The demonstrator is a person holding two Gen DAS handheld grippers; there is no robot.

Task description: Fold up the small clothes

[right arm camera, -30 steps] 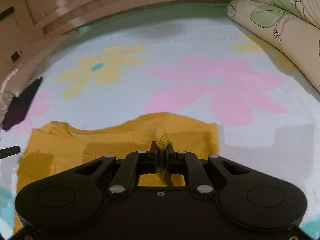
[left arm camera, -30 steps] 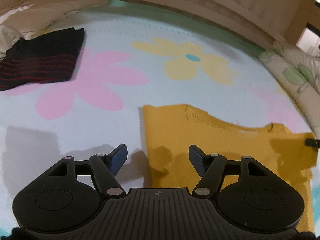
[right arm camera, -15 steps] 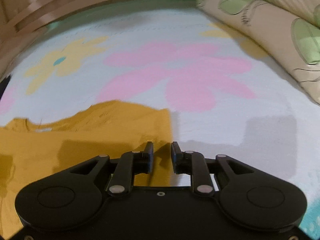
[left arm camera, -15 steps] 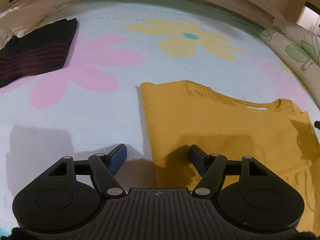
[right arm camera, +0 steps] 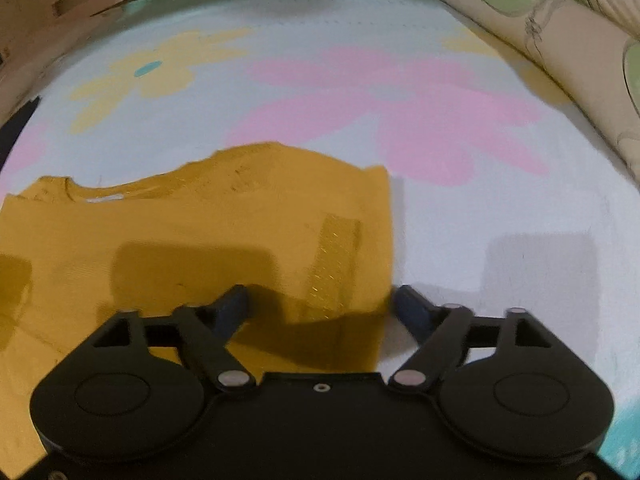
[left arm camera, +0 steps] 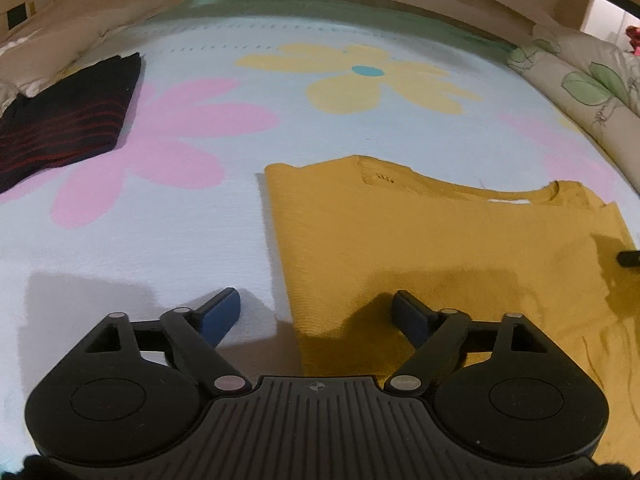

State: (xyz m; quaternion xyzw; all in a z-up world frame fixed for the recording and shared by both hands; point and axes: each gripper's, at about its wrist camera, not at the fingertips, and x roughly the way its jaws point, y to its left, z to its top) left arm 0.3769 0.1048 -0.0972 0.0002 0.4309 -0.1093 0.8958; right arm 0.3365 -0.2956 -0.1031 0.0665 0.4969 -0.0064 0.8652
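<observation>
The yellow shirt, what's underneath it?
The yellow shirt lies flat on the flowered sheet, pale blue with pink and yellow flowers. Its side parts are folded over on top. Anything between the shirt and the sheet is covered, so it cannot be seen.

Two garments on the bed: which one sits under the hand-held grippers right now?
The mustard-yellow top, lying flat below both open hand-held grippers. The other, the black garment with red stripes, lies apart at the far left by the pillows.
</observation>
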